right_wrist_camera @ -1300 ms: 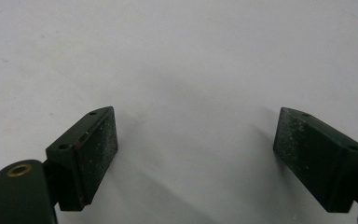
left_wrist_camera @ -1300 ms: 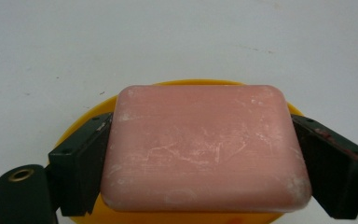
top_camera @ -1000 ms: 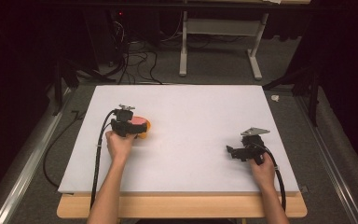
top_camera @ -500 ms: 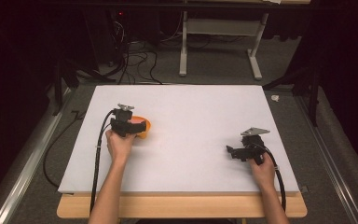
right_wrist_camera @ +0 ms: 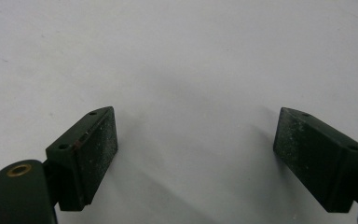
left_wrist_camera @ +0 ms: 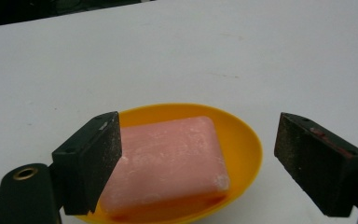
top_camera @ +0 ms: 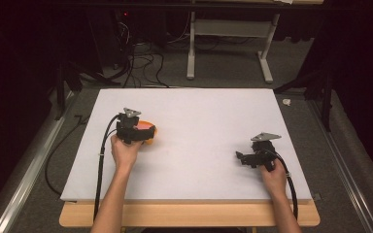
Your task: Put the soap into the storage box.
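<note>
A pink bar of soap (left_wrist_camera: 168, 163) lies in a shallow yellow dish (left_wrist_camera: 242, 140) on the white board. My left gripper (left_wrist_camera: 198, 140) hovers low over the dish's near side. Its jaws have just been opening a little. They straddle the soap: the left pad (left_wrist_camera: 93, 163) overlaps the bar's left edge, while the right pad (left_wrist_camera: 317, 163) stands well apart from it. From above, the left gripper (top_camera: 128, 127) sits just left of the dish (top_camera: 149, 131). My right gripper (top_camera: 245, 158) rests at the board's right, open, with bare board between its pads (right_wrist_camera: 93, 154).
The white board (top_camera: 199, 111) lies on a wooden table (top_camera: 189, 216) whose edge shows at the front. Cables (top_camera: 141, 63) and a metal table frame (top_camera: 223, 48) stand on the floor beyond. A small white scrap (top_camera: 286, 102) lies off the board's far right corner.
</note>
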